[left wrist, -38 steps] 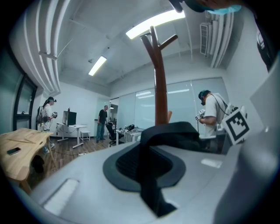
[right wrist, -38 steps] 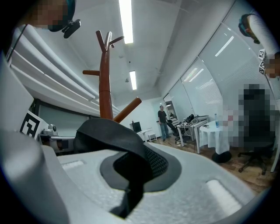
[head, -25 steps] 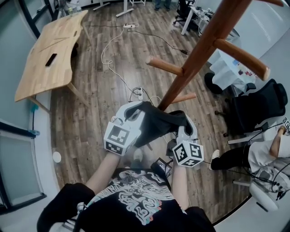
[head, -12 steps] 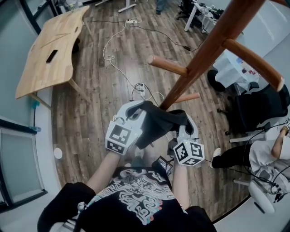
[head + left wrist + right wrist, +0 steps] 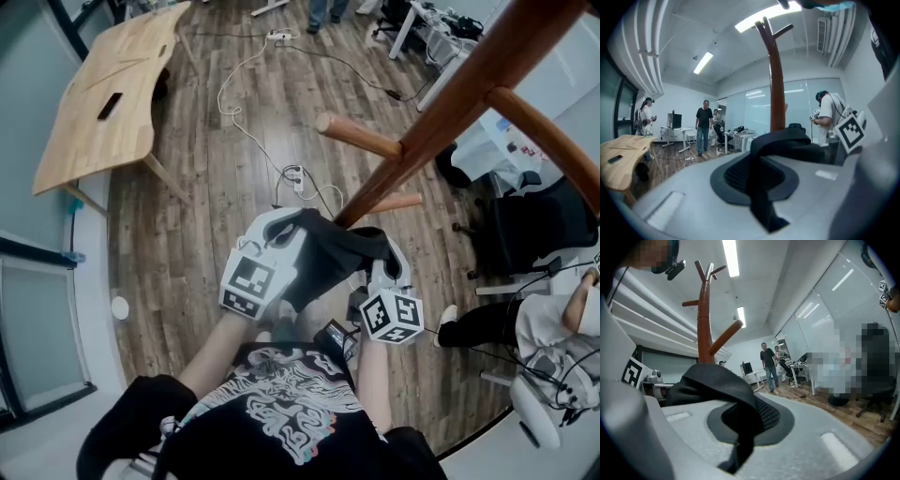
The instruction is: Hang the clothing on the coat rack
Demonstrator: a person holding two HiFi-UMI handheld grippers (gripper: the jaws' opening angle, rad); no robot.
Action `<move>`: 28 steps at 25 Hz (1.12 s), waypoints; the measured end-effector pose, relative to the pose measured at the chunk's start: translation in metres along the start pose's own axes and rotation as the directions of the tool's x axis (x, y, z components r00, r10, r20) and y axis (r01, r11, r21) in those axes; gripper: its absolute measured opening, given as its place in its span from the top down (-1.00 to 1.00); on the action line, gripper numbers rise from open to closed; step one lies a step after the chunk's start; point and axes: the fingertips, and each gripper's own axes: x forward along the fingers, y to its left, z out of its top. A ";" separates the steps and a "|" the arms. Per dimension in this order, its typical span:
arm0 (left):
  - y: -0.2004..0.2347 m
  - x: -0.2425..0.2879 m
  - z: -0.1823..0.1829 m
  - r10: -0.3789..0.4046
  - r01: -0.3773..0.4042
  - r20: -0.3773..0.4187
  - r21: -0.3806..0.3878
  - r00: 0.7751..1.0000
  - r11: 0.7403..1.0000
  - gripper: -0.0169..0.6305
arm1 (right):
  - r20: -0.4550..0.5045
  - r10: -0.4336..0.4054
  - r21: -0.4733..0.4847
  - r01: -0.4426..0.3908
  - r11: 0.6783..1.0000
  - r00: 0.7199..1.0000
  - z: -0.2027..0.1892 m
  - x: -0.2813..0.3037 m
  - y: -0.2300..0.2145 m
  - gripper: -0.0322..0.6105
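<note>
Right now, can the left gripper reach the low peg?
Probably yes: the left gripper, shut on the clothing, sits near the low peg with nothing between. The right gripper grips the same clothing, so both must move together.

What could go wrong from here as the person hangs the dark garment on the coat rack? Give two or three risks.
The left gripper and right gripper each pinch only a narrow fold of the dark garment; it might slip free when lifted. The garment is bunched, so it may slide off a peg of the coat rack. The corded power strip near the rack could trip the person.
</note>
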 end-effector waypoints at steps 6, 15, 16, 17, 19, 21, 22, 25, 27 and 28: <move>-0.001 0.002 -0.007 -0.010 0.010 -0.017 0.012 1.000 1.000 0.90 | -0.014 0.008 -0.006 -0.008 1.000 1.000 -0.008 0.003 0.002 0.88; -0.004 0.004 -0.016 -0.012 0.012 -0.046 0.002 0.999 1.000 0.90 | -0.036 0.021 -0.001 -0.021 1.000 0.999 -0.016 0.006 0.002 0.88; -0.004 0.004 -0.018 -0.013 0.013 -0.049 0.001 0.999 1.000 0.90 | -0.038 0.021 -0.001 -0.021 1.000 0.999 -0.017 0.007 0.003 0.88; -0.004 0.004 -0.019 -0.014 0.014 -0.052 0.000 0.999 1.000 0.90 | -0.040 0.022 -0.001 -0.022 1.000 0.999 -0.019 0.007 0.003 0.88; -0.004 0.003 -0.020 -0.015 0.015 -0.056 -0.001 0.998 1.000 0.90 | -0.045 0.023 -0.006 -0.024 1.000 0.999 -0.020 0.007 0.004 0.88; -0.005 0.003 -0.019 -0.017 0.017 -0.057 0.000 0.998 1.000 0.90 | -0.049 0.021 -0.016 -0.021 1.000 0.999 -0.021 0.006 0.003 0.88; -0.005 0.003 -0.019 -0.019 0.019 -0.058 0.001 0.998 1.000 0.90 | -0.051 0.019 -0.018 -0.020 1.000 0.999 -0.022 0.006 0.003 0.88; -0.008 0.003 -0.022 -0.025 0.025 -0.065 0.003 0.998 1.000 0.90 | -0.061 0.018 -0.017 -0.019 1.000 0.998 -0.028 0.004 0.004 0.88; -0.010 0.003 -0.025 -0.028 0.028 -0.073 0.005 0.997 1.000 0.90 | -0.067 0.021 -0.016 -0.022 1.000 0.998 -0.031 0.003 0.004 0.88; -0.011 0.003 -0.026 -0.029 0.029 -0.075 0.004 0.997 1.000 0.90 | -0.070 0.022 -0.016 -0.023 1.000 0.997 -0.032 0.003 0.004 0.88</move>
